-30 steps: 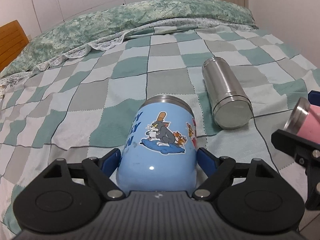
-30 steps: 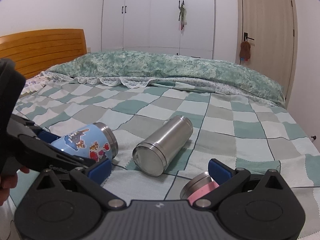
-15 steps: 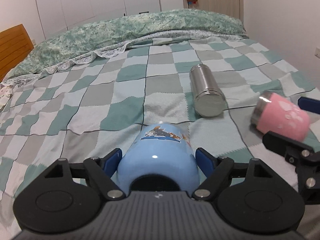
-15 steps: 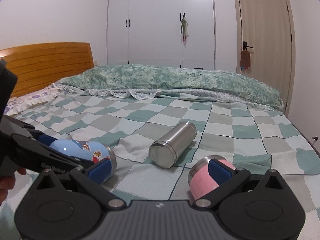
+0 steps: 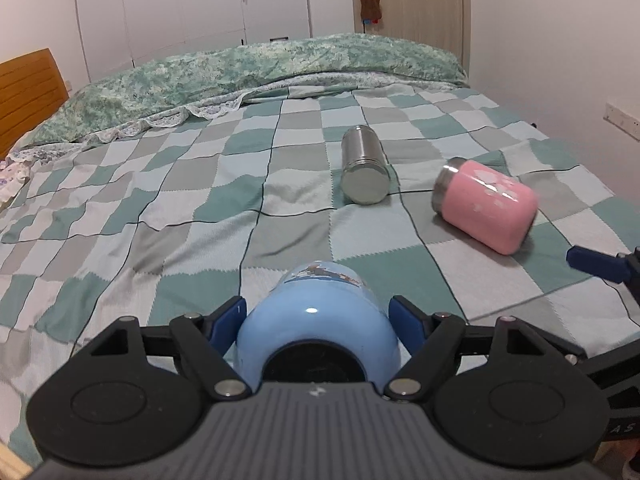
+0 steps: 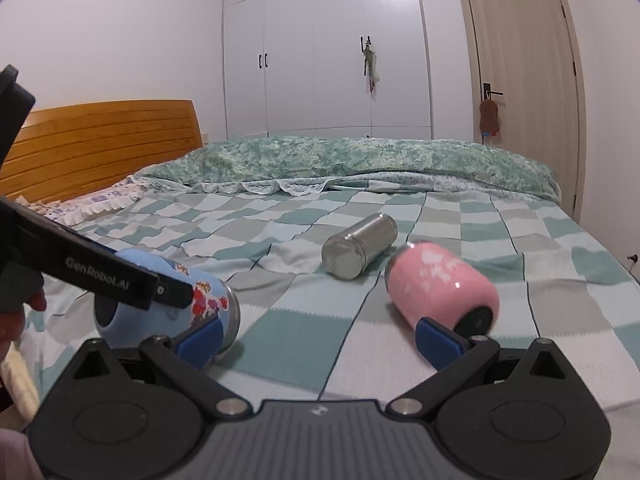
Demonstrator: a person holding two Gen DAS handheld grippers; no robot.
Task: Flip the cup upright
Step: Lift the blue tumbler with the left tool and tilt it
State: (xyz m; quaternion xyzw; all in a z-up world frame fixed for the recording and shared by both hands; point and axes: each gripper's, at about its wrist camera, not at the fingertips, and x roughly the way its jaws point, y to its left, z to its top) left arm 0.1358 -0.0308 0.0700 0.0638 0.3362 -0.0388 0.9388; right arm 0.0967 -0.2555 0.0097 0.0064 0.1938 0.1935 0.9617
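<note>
A light blue cartoon cup (image 5: pixel 320 320) lies on its side on the checked bedspread (image 5: pixel 160 208), base toward the left wrist camera. My left gripper (image 5: pixel 318 320) is open with its blue pads either side of the cup, a small gap on each side. The blue cup also shows in the right wrist view (image 6: pixel 160 304), partly behind the left gripper's finger. A pink cup (image 5: pixel 486 206) lies on its side to the right, steel rim pointing away; it also shows in the right wrist view (image 6: pixel 440 288). My right gripper (image 6: pixel 316 340) is open and empty, just short of the pink cup.
A steel flask (image 5: pixel 364 170) lies on its side mid-bed, beyond both cups. A folded green quilt (image 5: pixel 260 68) runs across the far end. The wooden headboard (image 6: pixel 100 140) is at the left, with the wardrobe and door behind. The bed's near edge is just under the grippers.
Both grippers have drawn back from the cups. The right gripper has let the pink cup go, and it now lies free on the bed. The blue cup has tipped flat on its side.
</note>
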